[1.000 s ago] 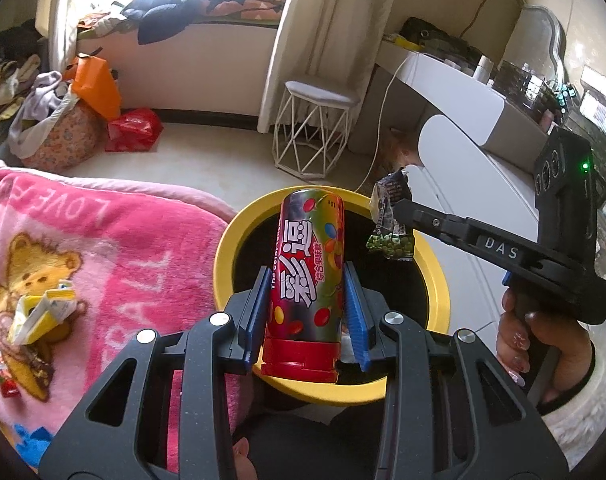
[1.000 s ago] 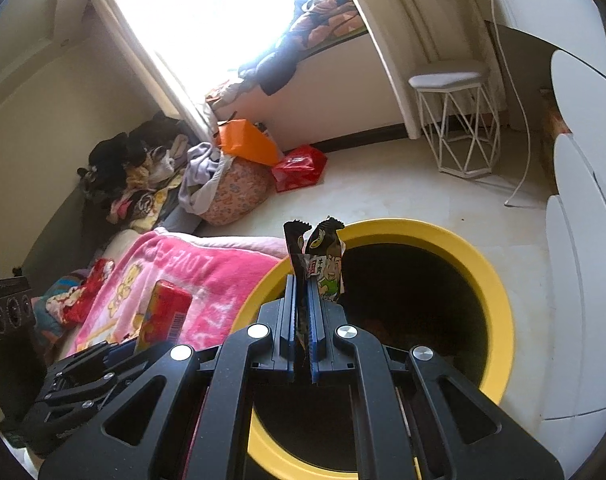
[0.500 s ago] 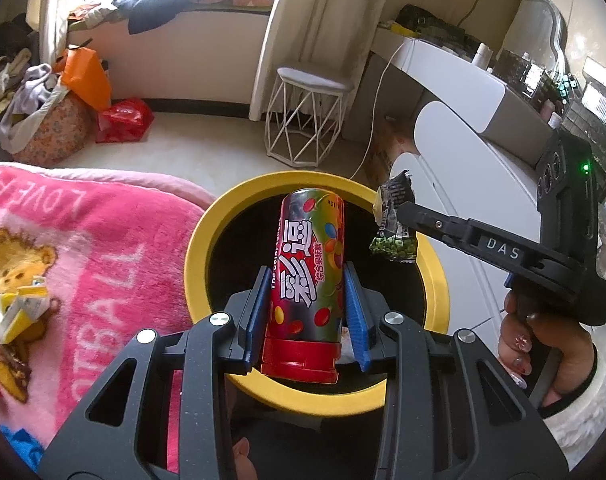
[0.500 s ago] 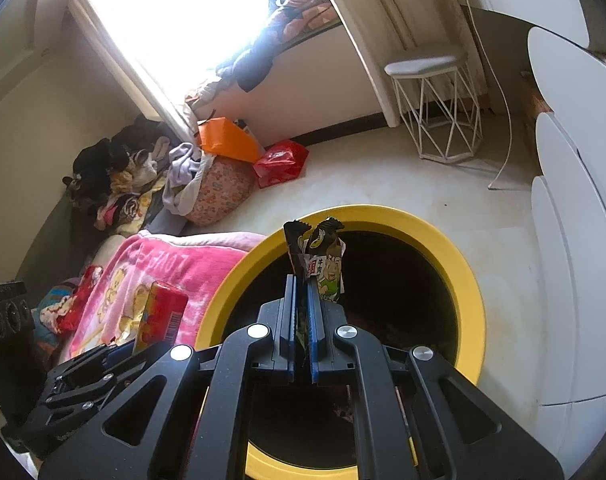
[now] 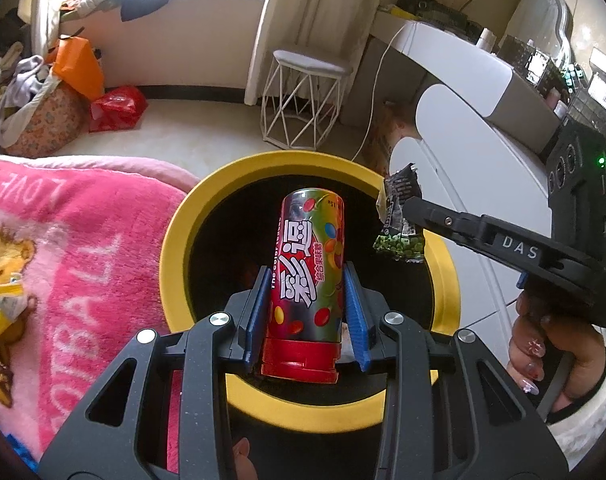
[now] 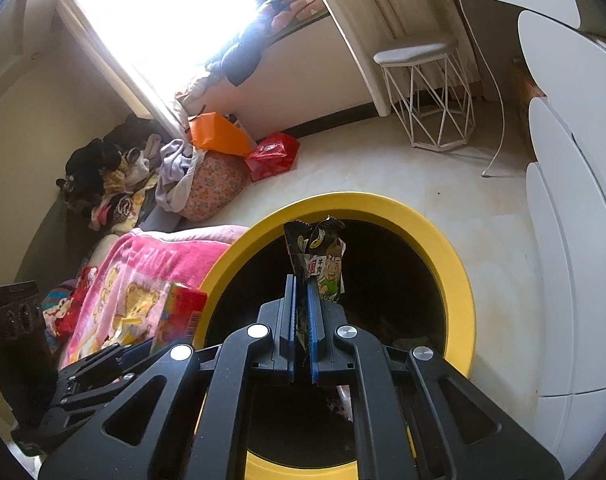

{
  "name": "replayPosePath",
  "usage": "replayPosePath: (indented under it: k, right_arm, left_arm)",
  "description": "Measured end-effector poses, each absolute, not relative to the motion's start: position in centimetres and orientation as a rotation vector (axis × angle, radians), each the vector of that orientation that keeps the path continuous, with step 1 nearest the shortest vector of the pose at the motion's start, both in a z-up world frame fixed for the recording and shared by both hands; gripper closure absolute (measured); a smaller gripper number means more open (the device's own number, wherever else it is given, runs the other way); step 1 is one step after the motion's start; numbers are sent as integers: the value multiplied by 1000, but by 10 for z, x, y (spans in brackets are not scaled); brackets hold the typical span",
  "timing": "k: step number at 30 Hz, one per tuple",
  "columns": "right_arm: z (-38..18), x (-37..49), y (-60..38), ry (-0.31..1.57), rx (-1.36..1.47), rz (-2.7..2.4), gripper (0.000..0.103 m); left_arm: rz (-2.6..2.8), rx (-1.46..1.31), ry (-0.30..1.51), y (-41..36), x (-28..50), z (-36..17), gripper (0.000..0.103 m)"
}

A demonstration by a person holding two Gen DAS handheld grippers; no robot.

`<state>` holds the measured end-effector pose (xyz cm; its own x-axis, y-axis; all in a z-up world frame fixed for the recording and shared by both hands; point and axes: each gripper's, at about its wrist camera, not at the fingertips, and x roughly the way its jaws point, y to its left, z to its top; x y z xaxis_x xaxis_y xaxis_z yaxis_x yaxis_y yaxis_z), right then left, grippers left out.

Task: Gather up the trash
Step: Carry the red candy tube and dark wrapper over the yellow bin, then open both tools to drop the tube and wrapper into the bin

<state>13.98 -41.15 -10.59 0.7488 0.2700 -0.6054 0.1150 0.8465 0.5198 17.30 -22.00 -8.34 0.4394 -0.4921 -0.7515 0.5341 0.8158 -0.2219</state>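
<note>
My left gripper (image 5: 306, 286) is shut on a red candy tube (image 5: 307, 280) printed with coloured sweets, held over the dark mouth of the yellow-rimmed bin (image 5: 175, 248). My right gripper (image 6: 301, 280) is shut on a small snack wrapper (image 6: 323, 256) with a cartoon figure, held above the same yellow-rimmed bin (image 6: 455, 280). In the left wrist view the right gripper (image 5: 407, 210) reaches in from the right, its snack wrapper (image 5: 399, 224) over the bin's right rim. In the right wrist view the candy tube (image 6: 179, 316) shows at lower left beside the bin's rim.
A pink blanket (image 5: 63, 248) with a yellow wrapper (image 5: 1, 308) on it lies left of the bin. A white wire stool (image 5: 303, 100) stands on the floor beyond. White rounded furniture (image 5: 463, 152) is to the right. Bags and clothes (image 5: 43, 92) are piled far left.
Both grippers have sunk closer to the bin, which now looks larger and more centred under them. The left one has shifted further over its mouth. Both grips are unchanged.
</note>
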Motion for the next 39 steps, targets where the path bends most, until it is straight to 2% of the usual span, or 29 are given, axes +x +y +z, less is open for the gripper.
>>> replayPosePath:
  k: [22, 23, 24, 26, 28, 30, 32, 39]
  right_arm:
    - [-115, 142, -415, 748, 575, 66, 91]
    - [-115, 142, -416, 748, 575, 67, 89]
    - [-115, 142, -416, 748, 574, 64, 86]
    - [-113, 140, -416, 741, 574, 60, 72]
    - [-110, 138, -417, 734, 571, 56, 68]
    - [-107, 136, -417, 726, 567, 51, 64]
    - [-105, 135, -418, 719, 569, 46, 56]
    - [-95, 131, -412, 705, 546, 55, 52]
  left_arm:
    - [-623, 40, 947, -226, 184, -95, 74]
    - [-623, 37, 947, -225, 183, -95, 72]
    - [-624, 33, 946, -224, 183, -94, 65]
    - [-620, 17, 934, -221, 181, -90, 51]
    - [-613, 0, 917, -217, 179, -85, 41]
    - [-603, -15, 896, -212, 177, -80, 20]
    - [-591, -25, 878, -207, 175, -74, 12]
    - [-551, -44, 832, -189, 167, -58, 11]
